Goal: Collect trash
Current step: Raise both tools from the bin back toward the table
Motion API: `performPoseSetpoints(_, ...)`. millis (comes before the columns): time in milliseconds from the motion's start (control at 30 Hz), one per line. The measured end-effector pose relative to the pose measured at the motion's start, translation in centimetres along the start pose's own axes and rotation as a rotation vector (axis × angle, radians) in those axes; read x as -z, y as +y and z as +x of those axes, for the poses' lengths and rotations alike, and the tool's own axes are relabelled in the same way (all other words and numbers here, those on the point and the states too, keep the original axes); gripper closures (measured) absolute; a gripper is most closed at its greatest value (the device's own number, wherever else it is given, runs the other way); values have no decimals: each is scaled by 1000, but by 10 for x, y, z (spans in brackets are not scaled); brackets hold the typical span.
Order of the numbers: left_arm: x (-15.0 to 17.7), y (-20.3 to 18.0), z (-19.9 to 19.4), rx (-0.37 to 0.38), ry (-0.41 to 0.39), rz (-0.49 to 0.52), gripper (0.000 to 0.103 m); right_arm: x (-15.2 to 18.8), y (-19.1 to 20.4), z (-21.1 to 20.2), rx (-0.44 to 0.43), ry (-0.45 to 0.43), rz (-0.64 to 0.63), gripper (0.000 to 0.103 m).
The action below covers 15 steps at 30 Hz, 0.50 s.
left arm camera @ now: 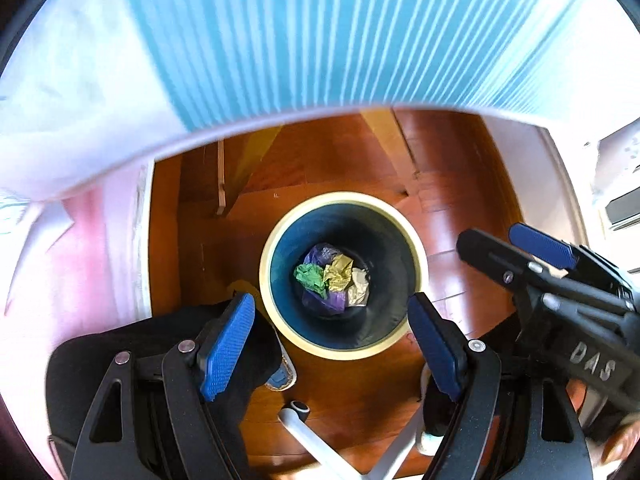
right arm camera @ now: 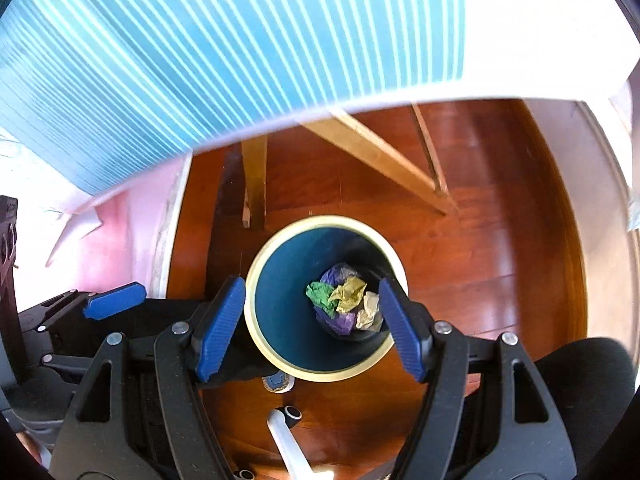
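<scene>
A round bin (left arm camera: 276,236) with a cream rim and dark blue inside stands on the wooden floor below the table. At its bottom lie crumpled paper balls (left arm camera: 334,280), green, yellow, purple and beige. The left gripper (left arm camera: 334,342) hangs open above the bin's near rim, nothing between its blue pads. In the right wrist view the same bin (right arm camera: 288,236) and paper balls (right arm camera: 344,304) sit straight below the right gripper (right arm camera: 312,326), which is open and empty too. The right gripper's fingers (left arm camera: 540,246) show at the right edge of the left view.
A table edge with a blue striped cloth (left arm camera: 320,40) overhangs the far side. Wooden table legs (right arm camera: 376,152) stand behind the bin. A white chair base with a caster (left arm camera: 298,410) lies near me on the floor, and a pink wall (left arm camera: 80,248) closes the left.
</scene>
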<state>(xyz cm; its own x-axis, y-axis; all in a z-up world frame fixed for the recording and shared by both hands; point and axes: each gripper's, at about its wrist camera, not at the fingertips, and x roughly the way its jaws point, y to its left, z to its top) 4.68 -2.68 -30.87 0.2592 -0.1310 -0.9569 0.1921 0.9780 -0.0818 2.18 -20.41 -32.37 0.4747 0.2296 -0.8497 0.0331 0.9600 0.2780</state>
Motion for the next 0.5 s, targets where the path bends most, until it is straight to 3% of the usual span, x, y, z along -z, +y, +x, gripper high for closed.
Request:
performPoseSetpoints(200, 0, 13, -67, -6, -106, 1, 23, -20, 6, -54, -55, -38, -21, 34)
performPoseSetpoints(333, -7, 25, -114, 9, -172, 3, 23, -30, 17, -100, -99, -105, -88, 33)
performPoseSetpoints(500, -26, 33, -179, -26, -283, 33, 23, -47, 34, -154, -116, -207, -187, 32)
